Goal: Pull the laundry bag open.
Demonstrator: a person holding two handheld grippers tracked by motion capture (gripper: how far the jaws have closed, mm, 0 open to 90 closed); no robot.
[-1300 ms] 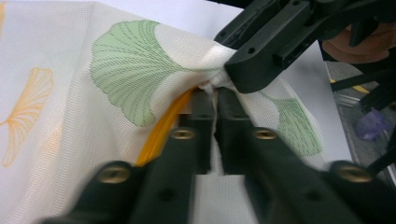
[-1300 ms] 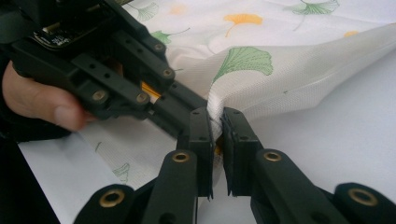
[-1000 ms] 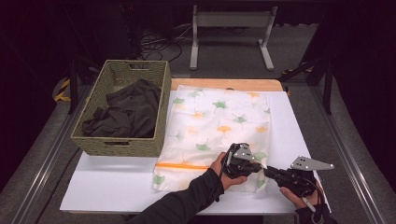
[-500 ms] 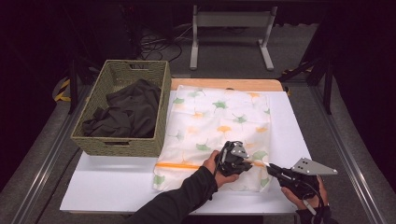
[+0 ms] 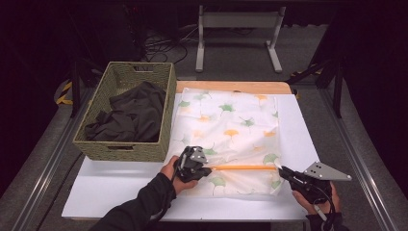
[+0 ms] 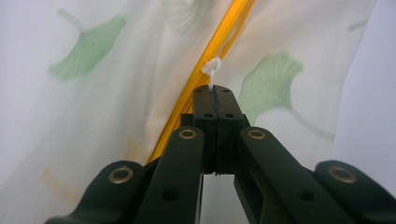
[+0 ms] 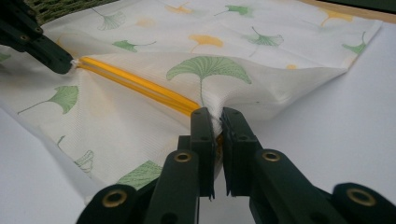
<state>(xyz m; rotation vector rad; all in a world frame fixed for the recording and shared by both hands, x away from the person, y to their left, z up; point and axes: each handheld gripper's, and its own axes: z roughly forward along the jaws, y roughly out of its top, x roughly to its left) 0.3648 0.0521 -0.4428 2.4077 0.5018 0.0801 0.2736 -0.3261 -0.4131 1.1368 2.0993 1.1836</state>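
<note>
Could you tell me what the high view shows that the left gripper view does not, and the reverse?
The high view alone takes in the woven basket with dark clothing inside, the white board and the right gripper pinching the bag's edge. The left gripper view alone makes plain that the left gripper is shut on the small white zipper pull. Both show the leaf-printed mesh bag and its orange zipper.
</note>
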